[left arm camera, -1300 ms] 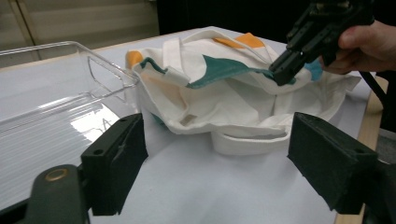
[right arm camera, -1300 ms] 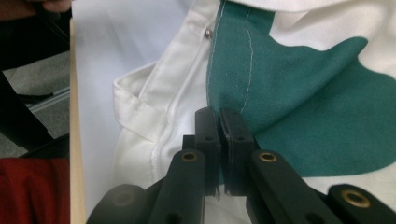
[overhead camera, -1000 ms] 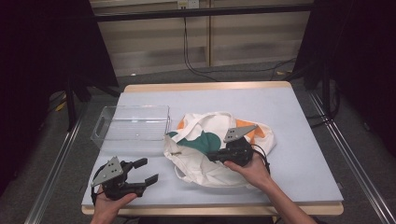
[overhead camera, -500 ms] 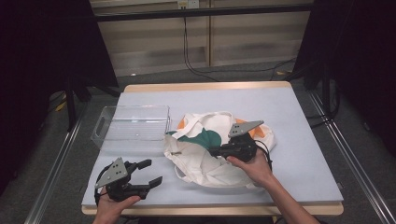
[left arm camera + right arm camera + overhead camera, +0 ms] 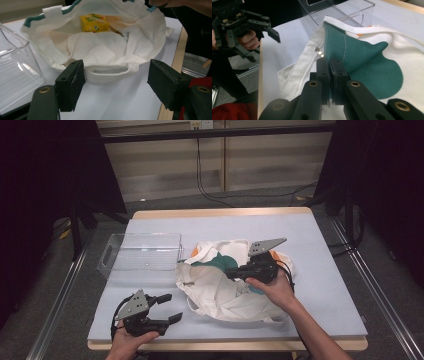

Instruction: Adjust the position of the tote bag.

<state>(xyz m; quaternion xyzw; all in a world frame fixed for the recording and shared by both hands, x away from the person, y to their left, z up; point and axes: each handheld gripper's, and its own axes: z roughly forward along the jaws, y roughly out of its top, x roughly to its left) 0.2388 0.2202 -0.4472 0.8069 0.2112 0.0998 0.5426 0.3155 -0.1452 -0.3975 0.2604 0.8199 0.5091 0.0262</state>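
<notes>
The white cloth tote bag with green and orange patches (image 5: 225, 280) lies crumpled on the light blue counter (image 5: 325, 285), just right of the clear plastic bin (image 5: 142, 252). Its mouth faces the near left corner. Inside it, the left gripper view shows a small yellow carton (image 5: 94, 23) resting toward the back of the bag.

Risks from this position:
- The right hand-held gripper (image 5: 329, 62) pinches a single edge of green fabric (image 5: 352, 60). The grip is narrow; a sharp lift would likely pull the cloth free and let the mouth collapse over the carton.
- Raising the held edge too high could tilt the bag, and the carton could slide deeper or tip out.
- The white handle loop (image 5: 110, 72) lies across the front of the opening. A reach by the left hand-held gripper could snag it and drag the whole bag instead of entering.
- The bag touches, or nearly touches, the bin; dragging it could push the bin along the counter.

Gripper states:
- Right hand-held gripper: jaws fully closed on the green edge of the bag's mouth, cloth clamped between the pads, held above the middle of the bag.
- Left hand-held gripper (image 5: 167, 309): jaws spread wide with nothing between them, touching nothing. It is near the counter's front edge, pointed at the bag's opening, with the handle loop in line between its jaws but farther off.
</notes>
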